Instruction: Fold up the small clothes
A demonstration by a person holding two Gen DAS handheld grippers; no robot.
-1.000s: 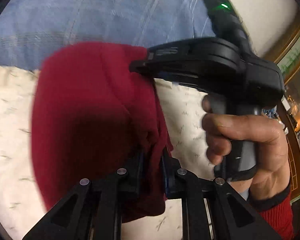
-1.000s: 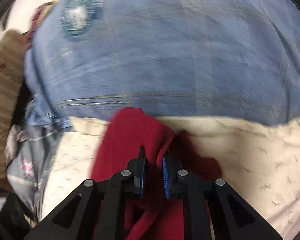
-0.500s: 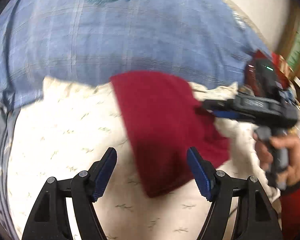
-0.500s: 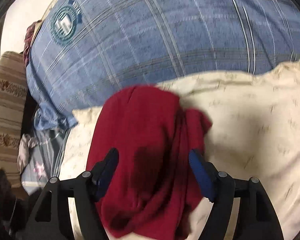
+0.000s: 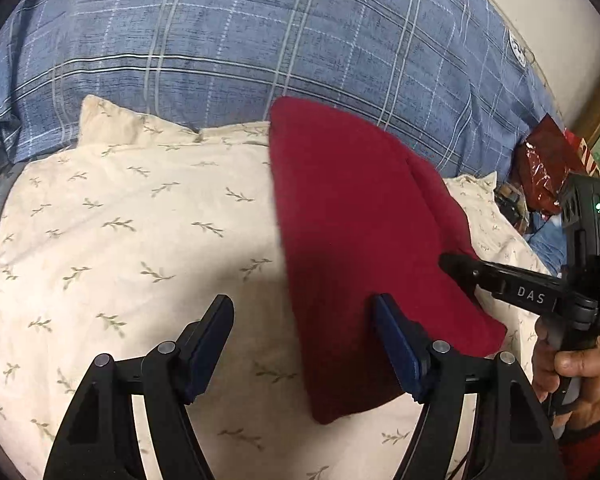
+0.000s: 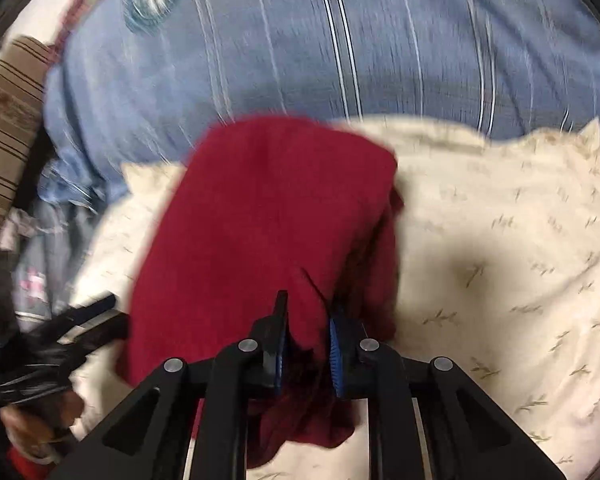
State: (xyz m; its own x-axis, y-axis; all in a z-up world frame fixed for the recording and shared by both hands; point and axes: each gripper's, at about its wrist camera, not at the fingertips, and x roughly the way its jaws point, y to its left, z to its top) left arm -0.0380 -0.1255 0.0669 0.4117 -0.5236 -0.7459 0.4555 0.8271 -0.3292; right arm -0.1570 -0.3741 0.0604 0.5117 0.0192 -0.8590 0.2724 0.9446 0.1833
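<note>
A dark red folded garment (image 5: 352, 232) lies on a cream leaf-print pillow (image 5: 140, 240). My left gripper (image 5: 302, 344) is open and empty, its right finger over the garment's near left part. My right gripper (image 5: 460, 270) reaches in from the right onto the garment's right edge. In the right wrist view the right gripper (image 6: 306, 338) is shut on a fold at the near edge of the red garment (image 6: 268, 224). The left gripper (image 6: 92, 316) shows blurred at lower left.
A blue plaid cover (image 5: 280, 40) lies behind the pillow. A red foil package (image 5: 540, 168) sits at the far right. A striped brown cushion (image 6: 8, 128) and grey patterned cloth (image 6: 48, 264) lie to the left.
Both grippers let go of the garment about half a second ago and it dropped onto the pillow. The right gripper has since shut on its near edge. The left stays open.
</note>
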